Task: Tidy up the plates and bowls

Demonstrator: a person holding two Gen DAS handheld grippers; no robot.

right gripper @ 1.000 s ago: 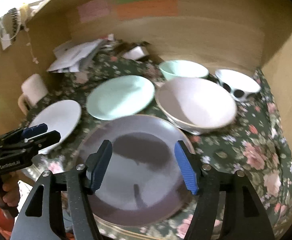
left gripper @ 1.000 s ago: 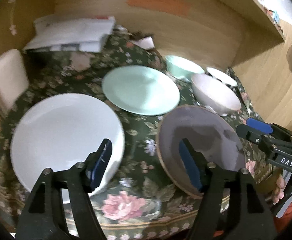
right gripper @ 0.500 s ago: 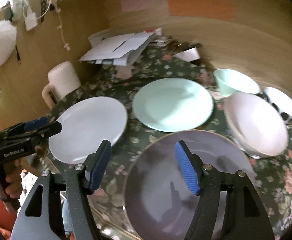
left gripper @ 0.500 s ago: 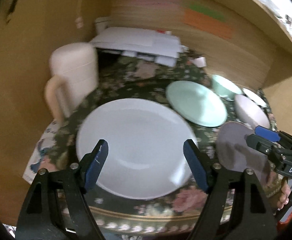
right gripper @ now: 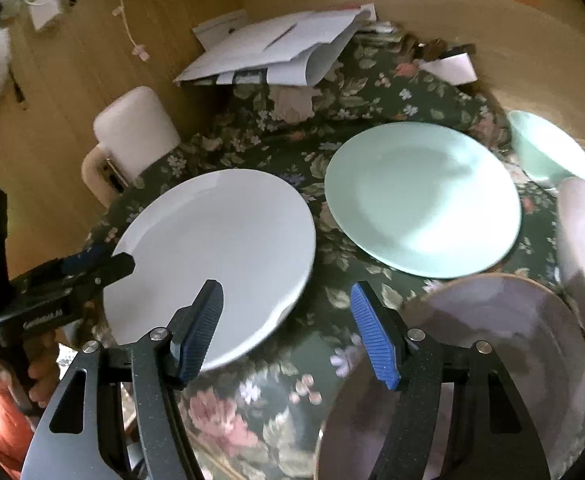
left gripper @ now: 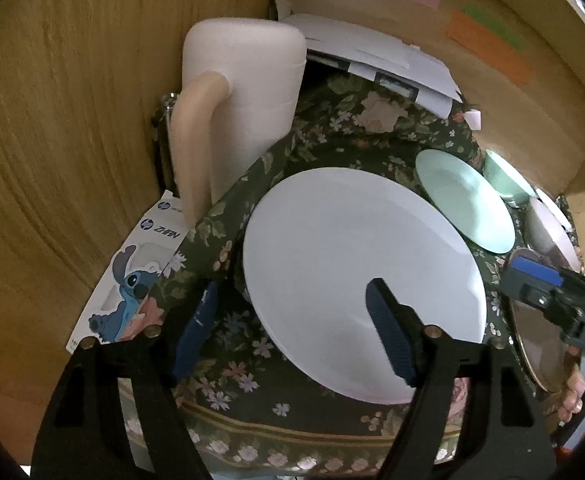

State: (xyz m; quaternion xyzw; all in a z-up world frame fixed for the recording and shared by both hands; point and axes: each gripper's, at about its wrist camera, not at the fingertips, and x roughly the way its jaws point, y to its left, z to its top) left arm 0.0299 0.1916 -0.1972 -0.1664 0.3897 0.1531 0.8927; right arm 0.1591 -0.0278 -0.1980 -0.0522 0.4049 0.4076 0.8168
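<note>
A large white plate [left gripper: 356,272] [right gripper: 220,256] lies at the near left of the floral cloth. A mint plate [left gripper: 464,200] [right gripper: 420,196] lies behind it, a mauve plate [right gripper: 472,364] [left gripper: 536,344] at the near right. A mint bowl [right gripper: 548,148] and a pink bowl [right gripper: 584,248] sit at the far right. My left gripper [left gripper: 292,328] is open, its jaws straddling the white plate's left rim. My right gripper [right gripper: 288,328] is open above the cloth between the white and mauve plates.
A cream jug with a handle [left gripper: 236,112] [right gripper: 132,136] stands at the left against the wooden wall. White papers [right gripper: 276,48] lie at the back. A Stitch-printed box [left gripper: 132,276] lies under the cloth's left edge. Wooden walls enclose back and sides.
Both grippers have swung left. My left gripper went from between the white and mauve plates to the white plate's left rim. My right gripper left the mauve plate for the gap beside the white plate.
</note>
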